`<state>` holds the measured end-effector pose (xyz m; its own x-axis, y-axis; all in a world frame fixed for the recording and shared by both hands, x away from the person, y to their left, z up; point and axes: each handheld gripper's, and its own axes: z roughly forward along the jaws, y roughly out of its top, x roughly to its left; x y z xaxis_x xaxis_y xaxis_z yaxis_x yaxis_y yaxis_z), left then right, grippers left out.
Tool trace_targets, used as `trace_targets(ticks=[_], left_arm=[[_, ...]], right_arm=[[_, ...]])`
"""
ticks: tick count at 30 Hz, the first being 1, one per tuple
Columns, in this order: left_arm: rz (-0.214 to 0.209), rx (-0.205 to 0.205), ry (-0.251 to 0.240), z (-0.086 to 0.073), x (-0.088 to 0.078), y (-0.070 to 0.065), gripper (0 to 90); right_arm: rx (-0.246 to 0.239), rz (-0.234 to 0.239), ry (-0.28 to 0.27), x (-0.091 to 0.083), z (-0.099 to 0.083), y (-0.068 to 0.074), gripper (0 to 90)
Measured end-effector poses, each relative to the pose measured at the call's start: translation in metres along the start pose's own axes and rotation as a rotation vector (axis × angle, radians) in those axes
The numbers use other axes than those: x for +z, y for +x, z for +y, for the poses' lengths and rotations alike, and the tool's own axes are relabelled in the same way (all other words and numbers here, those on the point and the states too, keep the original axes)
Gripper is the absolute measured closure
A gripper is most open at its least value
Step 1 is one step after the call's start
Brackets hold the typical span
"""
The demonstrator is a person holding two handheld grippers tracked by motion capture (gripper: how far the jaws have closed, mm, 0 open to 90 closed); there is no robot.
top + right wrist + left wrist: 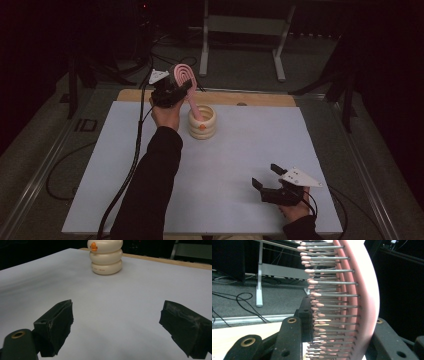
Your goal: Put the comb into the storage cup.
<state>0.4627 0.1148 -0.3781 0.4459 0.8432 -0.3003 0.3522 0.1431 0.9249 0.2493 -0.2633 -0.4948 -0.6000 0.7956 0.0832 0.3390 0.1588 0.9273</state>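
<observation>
I am holding my left gripper (175,90) up over the far side of the table, its jaws clamped on the head of a pink hairbrush (184,82). In the left gripper view the hairbrush (364,290) is standing between my two black jaws, its rows of metal bristles with pale rounded tips pointing sideways across the frame and its curved pink back pressing against the jaw on the right. From the high view I am seeing the brush's handle angling down into the open top of a cream ribbed holder (202,122) that is standing upright on the pale blue table mat (240,150), near the wooden far edge of the table; whether the handle is touching the holder's bottom I cannot tell. I am keeping my right gripper (270,181) low at the near right corner of the mat, well apart from the holder, its jaws standing wide apart with nothing between them. In the right gripper view the holder (106,257) is showing ahead, a small orange mark on its top ring.
</observation>
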Motion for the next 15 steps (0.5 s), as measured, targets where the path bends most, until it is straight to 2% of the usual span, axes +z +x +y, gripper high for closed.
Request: trace_targets(ticks=[15], left_arm=[[-0.005, -0.004, 0.011, -0.0044, 0.0018, -0.0017, 64.6]], right_arm=[[-0.002, -0.003, 0.003, 0.0004, -0.0001, 0.0004, 10.8]])
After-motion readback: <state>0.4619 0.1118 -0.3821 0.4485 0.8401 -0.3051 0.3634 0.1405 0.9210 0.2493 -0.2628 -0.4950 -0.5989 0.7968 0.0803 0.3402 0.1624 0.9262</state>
